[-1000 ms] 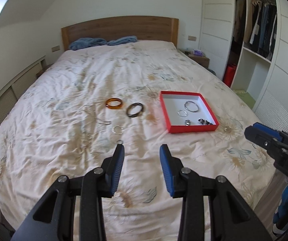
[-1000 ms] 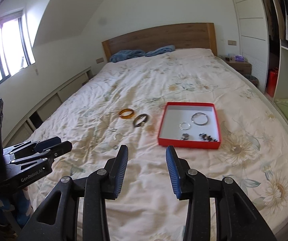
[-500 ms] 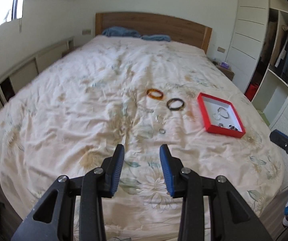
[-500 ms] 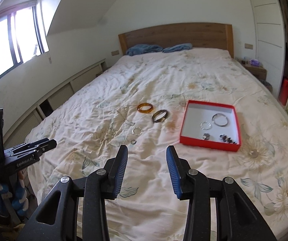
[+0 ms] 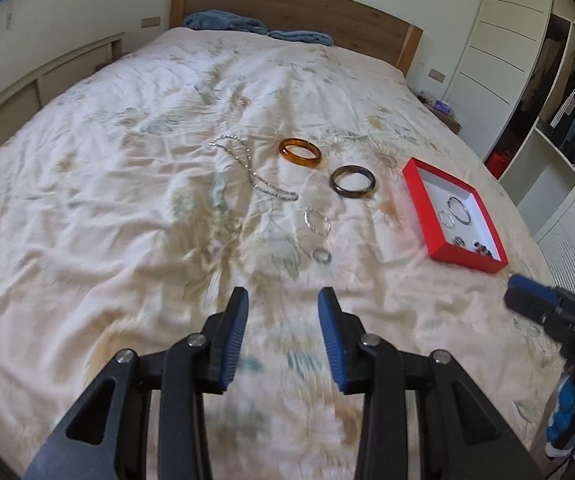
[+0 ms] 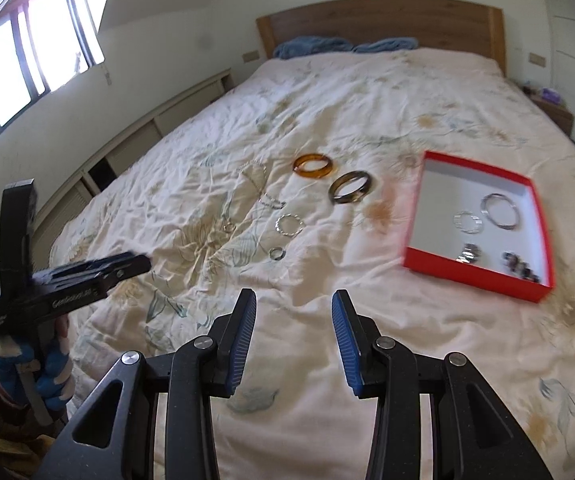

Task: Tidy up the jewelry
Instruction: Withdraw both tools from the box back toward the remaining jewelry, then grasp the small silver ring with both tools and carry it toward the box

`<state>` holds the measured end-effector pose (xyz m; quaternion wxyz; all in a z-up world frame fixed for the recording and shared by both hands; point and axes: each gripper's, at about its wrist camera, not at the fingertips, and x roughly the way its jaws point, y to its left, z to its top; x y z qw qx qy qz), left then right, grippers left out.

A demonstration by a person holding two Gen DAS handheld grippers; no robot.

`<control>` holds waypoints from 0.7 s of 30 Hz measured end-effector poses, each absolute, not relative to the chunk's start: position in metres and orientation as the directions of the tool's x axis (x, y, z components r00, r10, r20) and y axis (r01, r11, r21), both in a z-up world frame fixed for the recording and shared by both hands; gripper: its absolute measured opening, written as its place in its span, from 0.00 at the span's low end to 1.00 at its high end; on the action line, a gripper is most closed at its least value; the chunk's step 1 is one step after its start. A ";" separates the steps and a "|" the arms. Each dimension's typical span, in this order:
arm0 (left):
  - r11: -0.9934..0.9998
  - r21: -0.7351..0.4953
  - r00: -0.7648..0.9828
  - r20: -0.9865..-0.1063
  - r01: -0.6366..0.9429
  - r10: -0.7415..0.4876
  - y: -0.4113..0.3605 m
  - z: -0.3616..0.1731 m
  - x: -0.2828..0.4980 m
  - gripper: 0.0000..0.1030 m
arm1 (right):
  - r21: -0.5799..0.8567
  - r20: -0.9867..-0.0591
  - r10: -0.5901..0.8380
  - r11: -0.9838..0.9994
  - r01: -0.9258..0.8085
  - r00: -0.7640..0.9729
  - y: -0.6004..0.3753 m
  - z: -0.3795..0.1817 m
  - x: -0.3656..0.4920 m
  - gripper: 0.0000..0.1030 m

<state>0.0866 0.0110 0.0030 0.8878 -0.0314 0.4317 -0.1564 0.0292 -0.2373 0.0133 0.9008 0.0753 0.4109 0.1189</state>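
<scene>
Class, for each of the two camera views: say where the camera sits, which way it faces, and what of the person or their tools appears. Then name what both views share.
Left wrist: on the left hand-held gripper, facing up the bed toward the headboard; open fingers below, right hand-held gripper at right edge.
Right wrist: on the right hand-held gripper, same heading; left hand-held gripper and gloved hand at left.
Shared: red box, amber bangle, dark bangle.

We see a soft, wrinkly cloth bedspread [image 5: 127, 200], two shiny smooth bangles [image 5: 300, 152], a shiny metal chain [image 5: 247, 164], a wood headboard [image 5: 295, 8].
</scene>
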 end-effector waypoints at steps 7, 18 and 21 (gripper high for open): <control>0.956 -0.182 0.575 -0.767 0.232 -0.285 0.004 -0.034 0.165 0.33 | 0.268 -0.750 0.343 0.939 -0.215 0.565 -0.221 -0.026 0.092 0.39; 0.970 -0.095 0.566 -0.798 0.222 -0.207 -0.001 -0.093 0.229 0.29 | 0.305 -0.764 0.428 0.899 -0.315 0.483 -0.188 -0.082 0.173 0.39; 0.970 -0.091 0.561 -0.802 0.225 -0.206 0.000 -0.102 0.231 0.29 | 0.298 -0.772 0.431 0.895 -0.333 0.467 -0.182 -0.093 0.183 0.39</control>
